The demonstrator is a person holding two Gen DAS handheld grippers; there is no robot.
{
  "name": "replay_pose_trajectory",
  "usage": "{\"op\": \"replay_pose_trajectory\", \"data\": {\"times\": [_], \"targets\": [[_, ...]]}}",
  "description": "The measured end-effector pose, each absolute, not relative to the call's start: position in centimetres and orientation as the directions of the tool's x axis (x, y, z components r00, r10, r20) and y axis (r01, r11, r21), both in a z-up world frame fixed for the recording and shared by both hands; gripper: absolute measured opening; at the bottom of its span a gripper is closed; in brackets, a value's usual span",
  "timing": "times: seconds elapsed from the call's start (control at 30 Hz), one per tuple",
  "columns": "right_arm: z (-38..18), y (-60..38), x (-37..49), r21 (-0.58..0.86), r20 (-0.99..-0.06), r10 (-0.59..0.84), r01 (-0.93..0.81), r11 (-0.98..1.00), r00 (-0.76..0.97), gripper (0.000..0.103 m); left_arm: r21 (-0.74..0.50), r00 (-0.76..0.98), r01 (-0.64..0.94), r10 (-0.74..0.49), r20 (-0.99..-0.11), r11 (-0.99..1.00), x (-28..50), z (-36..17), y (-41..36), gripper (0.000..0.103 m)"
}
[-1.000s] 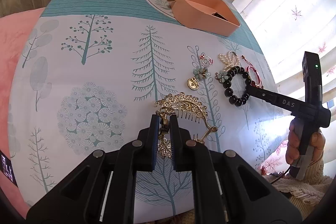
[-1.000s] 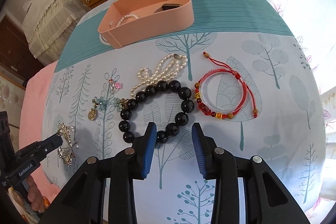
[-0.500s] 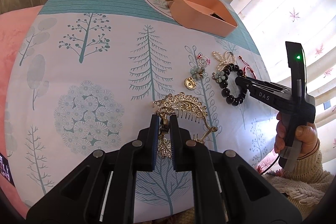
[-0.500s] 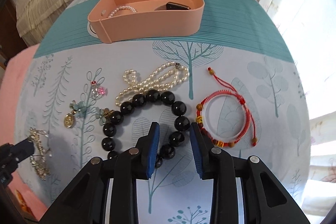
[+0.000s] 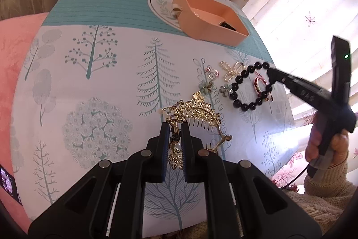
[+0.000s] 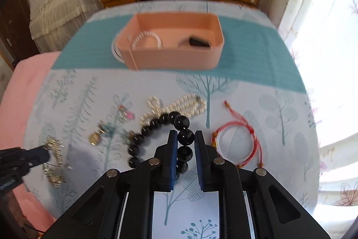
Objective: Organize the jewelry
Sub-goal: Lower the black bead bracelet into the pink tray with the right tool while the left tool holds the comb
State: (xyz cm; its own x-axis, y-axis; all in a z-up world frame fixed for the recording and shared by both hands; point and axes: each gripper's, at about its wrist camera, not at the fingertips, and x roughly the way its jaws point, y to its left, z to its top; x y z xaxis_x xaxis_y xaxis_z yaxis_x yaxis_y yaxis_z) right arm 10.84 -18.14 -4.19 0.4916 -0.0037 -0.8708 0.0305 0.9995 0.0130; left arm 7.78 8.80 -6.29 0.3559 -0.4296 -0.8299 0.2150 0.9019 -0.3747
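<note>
Black bead bracelet [image 6: 156, 133] sits clamped between the just-closing right claw [image 6: 186, 138]; left claw [image 5: 175, 133] grips the gold comb [image 5: 192, 113].

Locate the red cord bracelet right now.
In the right wrist view the red cord bracelet lies flat on the tree-print cloth, just right of the right gripper and the black bead bracelet it grips.

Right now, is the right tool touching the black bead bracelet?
Touching. The right wrist view shows the right tool with both pads against a bead of the black bead bracelet.

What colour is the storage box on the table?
Peach pink box, clearest in the right wrist view.
</note>
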Motion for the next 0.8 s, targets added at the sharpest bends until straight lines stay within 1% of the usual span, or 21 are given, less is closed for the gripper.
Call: {"op": "replay_pose_trajectory", "data": {"times": [0.13, 0.33, 0.5, 0.67, 0.8], "targets": [[0.1, -17.6, 11.1, 0.02, -0.826, 0.022, -0.011, 1.0, 0.564, 0.014, -0.373, 0.37, 0.23, -0.435, -0.821, 0.899, 8.0, -5.3, 7.8, 0.007], [5.7, -17.4, 13.9, -0.017, -0.752, 0.003, -0.024, 1.0, 0.659, 0.014, -0.333, 0.412, 0.264, -0.418, -0.81, 0.905, 8.5, -3.3, 5.5, 0.008], [8.9, -17.1, 18.3, 0.027, -0.728, 0.04, -0.03, 0.999, 0.684, 0.014, -0.291, 0.48, 0.274, -0.393, -0.784, 0.917, 9.7, -0.8, 4.7, 0.008], [9.6, -16.3, 23.0, 0.065, -0.726, 0.068, -0.031, 0.997, 0.684, 0.014, -0.236, 0.564, 0.244, -0.336, -0.754, 0.941, 11.7, 1.7, 5.1, 0.008], [8.3, -15.6, 27.1, 0.102, -0.75, 0.088, -0.018, 0.995, 0.655, 0.014, -0.197, 0.616, 0.208, -0.285, -0.734, 0.958, 13.6, 3.0, 5.6, 0.008]]}}
